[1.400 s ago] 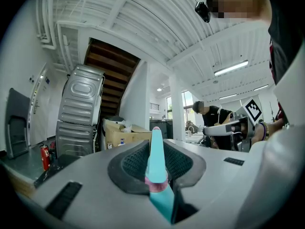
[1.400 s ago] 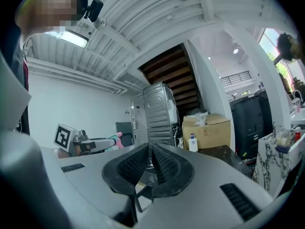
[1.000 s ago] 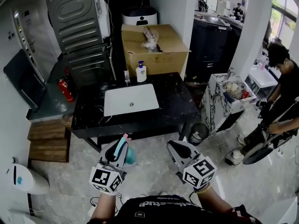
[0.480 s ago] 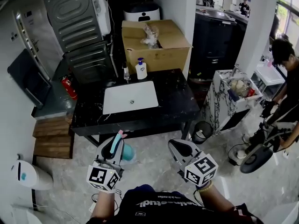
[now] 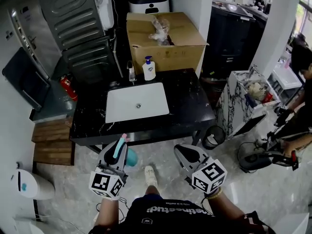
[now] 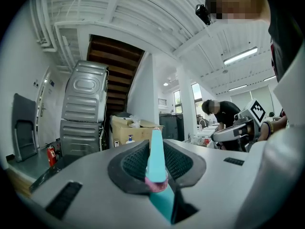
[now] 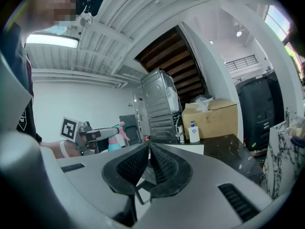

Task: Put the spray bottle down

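My left gripper pinches the spray bottle between its jaws. My right gripper has its jaws pressed together on nothing. I think the carrying step is on. Next I must reach the black counter ahead of my jaws, then let go.

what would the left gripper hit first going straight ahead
Likely the front edge of the black marble counter, with its held teal plastic spray bottle touching first; relative height is unclear.

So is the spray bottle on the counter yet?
No, the left gripper holds the spray bottle clamped in its jaws, short of the counter.
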`<state>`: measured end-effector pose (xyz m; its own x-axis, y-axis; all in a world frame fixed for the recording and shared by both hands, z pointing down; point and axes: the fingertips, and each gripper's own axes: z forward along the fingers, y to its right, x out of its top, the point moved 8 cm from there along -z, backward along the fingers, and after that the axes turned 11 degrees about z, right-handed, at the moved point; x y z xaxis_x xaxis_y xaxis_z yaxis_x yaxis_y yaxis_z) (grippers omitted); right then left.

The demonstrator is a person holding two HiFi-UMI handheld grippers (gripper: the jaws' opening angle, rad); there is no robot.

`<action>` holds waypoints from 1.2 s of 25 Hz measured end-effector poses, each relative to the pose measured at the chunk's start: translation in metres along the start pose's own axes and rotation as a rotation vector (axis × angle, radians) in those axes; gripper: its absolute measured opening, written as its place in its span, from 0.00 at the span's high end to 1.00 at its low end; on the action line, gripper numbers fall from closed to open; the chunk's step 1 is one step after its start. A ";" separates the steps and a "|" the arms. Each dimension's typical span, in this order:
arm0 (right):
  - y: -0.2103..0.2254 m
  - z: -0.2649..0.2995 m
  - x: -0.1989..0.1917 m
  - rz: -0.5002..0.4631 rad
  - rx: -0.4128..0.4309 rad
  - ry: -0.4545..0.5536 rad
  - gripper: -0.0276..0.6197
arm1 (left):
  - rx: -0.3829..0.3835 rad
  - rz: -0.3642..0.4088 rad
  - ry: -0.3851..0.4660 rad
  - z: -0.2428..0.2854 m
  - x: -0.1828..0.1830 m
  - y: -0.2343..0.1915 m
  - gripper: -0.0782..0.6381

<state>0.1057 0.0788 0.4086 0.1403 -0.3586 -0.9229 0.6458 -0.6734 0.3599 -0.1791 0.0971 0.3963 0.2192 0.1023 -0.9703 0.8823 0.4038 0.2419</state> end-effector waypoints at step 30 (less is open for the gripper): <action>0.109 0.318 0.130 -0.052 0.032 -0.011 0.89 | -0.016 -0.047 0.009 0.236 -0.058 -0.248 0.77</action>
<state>-0.0442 -0.2465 0.3714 0.0986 -0.3293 -0.9391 0.6279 -0.7115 0.3154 -0.3124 -0.2236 0.3922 0.1741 0.0916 -0.9805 0.8848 0.4225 0.1966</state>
